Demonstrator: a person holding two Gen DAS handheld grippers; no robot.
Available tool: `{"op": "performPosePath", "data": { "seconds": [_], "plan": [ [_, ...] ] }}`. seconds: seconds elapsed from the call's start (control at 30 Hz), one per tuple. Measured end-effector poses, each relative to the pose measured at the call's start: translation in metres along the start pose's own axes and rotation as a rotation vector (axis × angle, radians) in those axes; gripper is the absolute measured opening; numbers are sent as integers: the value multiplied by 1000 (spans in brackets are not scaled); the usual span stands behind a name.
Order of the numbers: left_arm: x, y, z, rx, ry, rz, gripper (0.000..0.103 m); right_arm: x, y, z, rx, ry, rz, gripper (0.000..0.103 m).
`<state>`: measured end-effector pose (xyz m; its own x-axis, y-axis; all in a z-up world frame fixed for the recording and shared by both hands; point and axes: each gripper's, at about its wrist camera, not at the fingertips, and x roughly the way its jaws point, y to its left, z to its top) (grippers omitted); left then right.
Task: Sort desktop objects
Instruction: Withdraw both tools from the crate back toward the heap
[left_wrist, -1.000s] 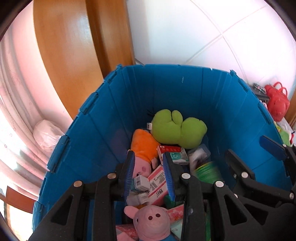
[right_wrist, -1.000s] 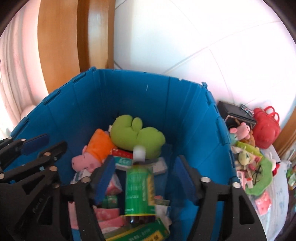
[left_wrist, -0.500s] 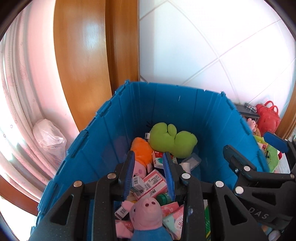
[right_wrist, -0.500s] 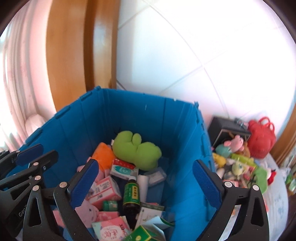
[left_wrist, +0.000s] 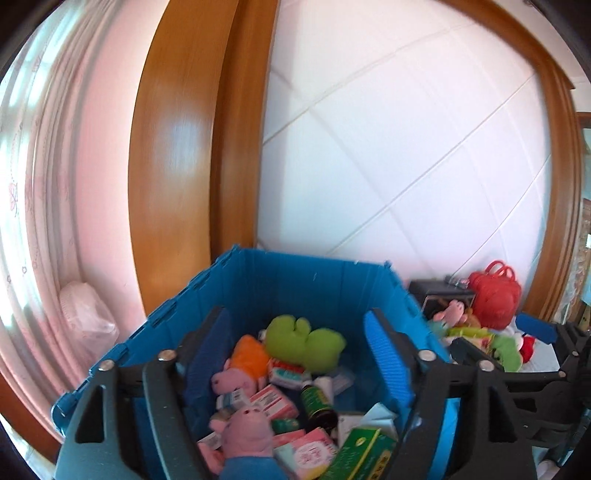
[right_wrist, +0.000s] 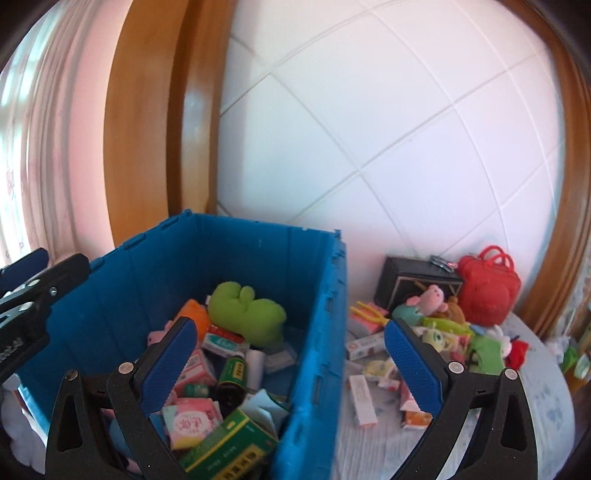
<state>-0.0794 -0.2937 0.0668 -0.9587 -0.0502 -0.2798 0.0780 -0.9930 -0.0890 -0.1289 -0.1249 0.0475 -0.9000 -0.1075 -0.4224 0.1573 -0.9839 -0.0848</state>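
Note:
A blue crate holds a green plush, pink pig plushes, a dark green-labelled bottle, a green box and several small cartons. My left gripper is open and empty above the crate. My right gripper is open and empty over the crate's right wall. Loose cartons and plush toys lie on the table right of the crate.
A red bag and a black box stand at the back right against the white tiled wall. A wooden frame and pink curtain stand left of the crate. A white bag lies by the curtain.
Both grippers have risen and pulled back from the crate. The left gripper opened and let go of a small carton. The right gripper, open wide, dropped the green bottle into the crate and shifted right.

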Motion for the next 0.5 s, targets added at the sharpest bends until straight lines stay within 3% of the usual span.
{"op": "performPosePath", "data": {
  "seconds": [0.13, 0.37, 0.5],
  "plan": [
    [-10, -33, -5, 20, -71, -6, 79, -18, -37, -10, 37, -31, -34, 103],
    [-1, -108, -13, 26, -19, -36, 79, -31, -130, -37, 86, -66, -84, 103],
    [9, -174, -20, 50, 3, -25, 79, -23, -216, -58, 128, -32, -114, 103]
  ]
}}
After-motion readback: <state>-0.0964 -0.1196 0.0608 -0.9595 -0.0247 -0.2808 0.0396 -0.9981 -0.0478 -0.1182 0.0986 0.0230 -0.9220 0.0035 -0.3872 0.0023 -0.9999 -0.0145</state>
